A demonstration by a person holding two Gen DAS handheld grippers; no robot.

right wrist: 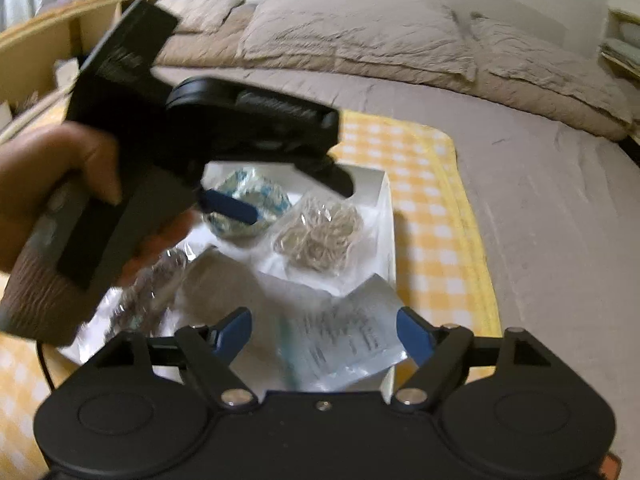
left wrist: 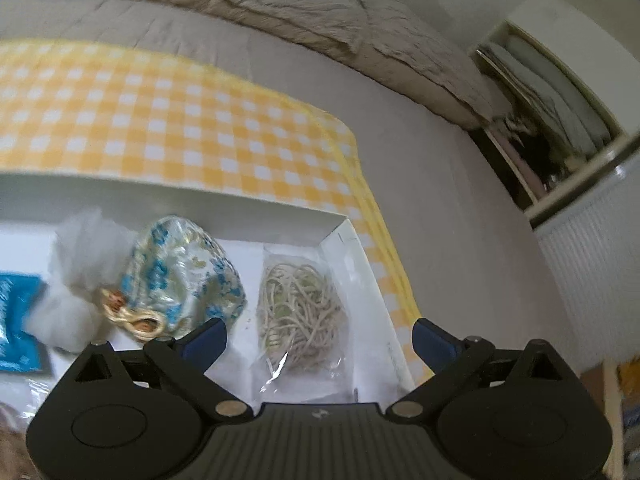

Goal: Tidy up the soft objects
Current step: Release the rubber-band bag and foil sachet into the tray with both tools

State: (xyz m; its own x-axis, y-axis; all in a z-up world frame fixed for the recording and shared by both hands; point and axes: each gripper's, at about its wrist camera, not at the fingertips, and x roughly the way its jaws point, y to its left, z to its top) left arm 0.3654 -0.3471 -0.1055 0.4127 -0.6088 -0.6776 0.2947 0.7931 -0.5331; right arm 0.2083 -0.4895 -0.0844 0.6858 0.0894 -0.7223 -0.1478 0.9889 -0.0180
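Floral pouch (left wrist: 188,276) lies mid-frame in the white box (left wrist: 336,228); bagged cord (left wrist: 300,304) just right; white fluff (left wrist: 80,272) left.

A yellow and white checked cloth (left wrist: 168,120) lies flat on a grey bed sheet (right wrist: 540,208). Behind it, a crumpled beige duvet (right wrist: 380,36) lies along the bed. A white shelf unit (left wrist: 560,120) stands beside the bed.

Left wrist view is angled steeply down, close over the white box's (left wrist: 332,228) far right corner on the bed (left wrist: 440,200). Right wrist view is set further back, angled down over the same box (right wrist: 384,208). The floral pouch (left wrist: 188,276) and cord bag (left wrist: 300,308) are shared by both.
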